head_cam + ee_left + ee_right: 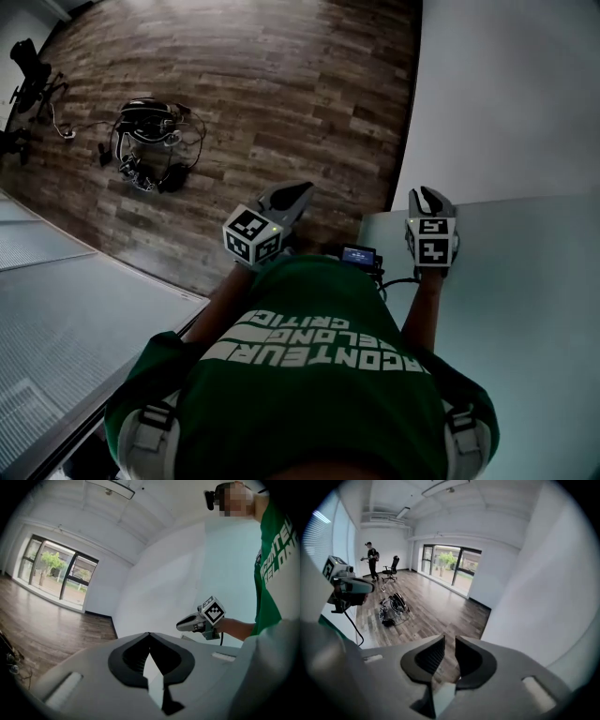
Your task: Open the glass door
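The left claw [150, 635] is closed, tips meeting, with nothing in it. The right claw [449, 641] is a narrow slit apart and also empty; only floor [281, 84] shows through the gap. Both are held out in front of the person, apart from each other and touching nothing.

The pale frosted pane at the right is probably the glass door [506, 309]. The right claw is up near its left edge but, as far as can be seen, off it. No handle shows in any view. A second frosted pane [66, 319] runs along the near left, and the person stands in the gap between the two with bare floor ahead, so the door may already stand open. If not, everything is left: find a hold, grip, pull
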{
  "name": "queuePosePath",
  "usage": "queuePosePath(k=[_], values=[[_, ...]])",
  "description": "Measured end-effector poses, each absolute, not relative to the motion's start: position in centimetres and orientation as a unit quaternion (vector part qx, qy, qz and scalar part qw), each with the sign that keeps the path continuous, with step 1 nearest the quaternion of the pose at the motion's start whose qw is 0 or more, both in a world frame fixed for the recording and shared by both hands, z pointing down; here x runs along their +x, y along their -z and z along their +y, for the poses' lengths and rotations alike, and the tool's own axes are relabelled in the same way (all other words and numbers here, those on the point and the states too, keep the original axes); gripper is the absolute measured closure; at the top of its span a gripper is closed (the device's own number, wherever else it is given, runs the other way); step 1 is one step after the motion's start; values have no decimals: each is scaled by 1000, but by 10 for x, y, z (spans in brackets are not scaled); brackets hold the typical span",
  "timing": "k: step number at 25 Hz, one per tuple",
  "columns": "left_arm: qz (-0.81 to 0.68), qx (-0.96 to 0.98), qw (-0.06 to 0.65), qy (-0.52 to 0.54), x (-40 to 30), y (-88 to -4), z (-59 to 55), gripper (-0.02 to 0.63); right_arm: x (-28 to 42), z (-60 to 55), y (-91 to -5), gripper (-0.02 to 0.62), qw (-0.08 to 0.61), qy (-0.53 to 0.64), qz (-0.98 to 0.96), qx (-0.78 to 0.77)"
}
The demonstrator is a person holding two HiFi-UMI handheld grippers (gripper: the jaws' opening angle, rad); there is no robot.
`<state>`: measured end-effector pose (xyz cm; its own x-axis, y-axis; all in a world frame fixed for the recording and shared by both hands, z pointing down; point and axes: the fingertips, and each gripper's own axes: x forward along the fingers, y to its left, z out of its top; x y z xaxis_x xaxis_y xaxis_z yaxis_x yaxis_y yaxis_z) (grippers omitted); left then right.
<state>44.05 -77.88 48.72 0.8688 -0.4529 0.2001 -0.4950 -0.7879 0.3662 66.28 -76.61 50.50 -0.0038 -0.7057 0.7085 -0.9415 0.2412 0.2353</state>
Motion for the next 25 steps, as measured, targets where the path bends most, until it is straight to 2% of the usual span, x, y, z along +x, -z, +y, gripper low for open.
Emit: queuePosePath(k=[5,16,25], values=[[-288,934,208,-43,426,-484,-788,595,619,-806,-485,601,333,-87,-752,563],[-343,916,207,-27,404,-479,-796,595,555,-839,-468,603,265,-26,-832,486],[-347,915,205,-29,407,-484,-793,595,544,-837,-473,603,261,-7,-845,466]])
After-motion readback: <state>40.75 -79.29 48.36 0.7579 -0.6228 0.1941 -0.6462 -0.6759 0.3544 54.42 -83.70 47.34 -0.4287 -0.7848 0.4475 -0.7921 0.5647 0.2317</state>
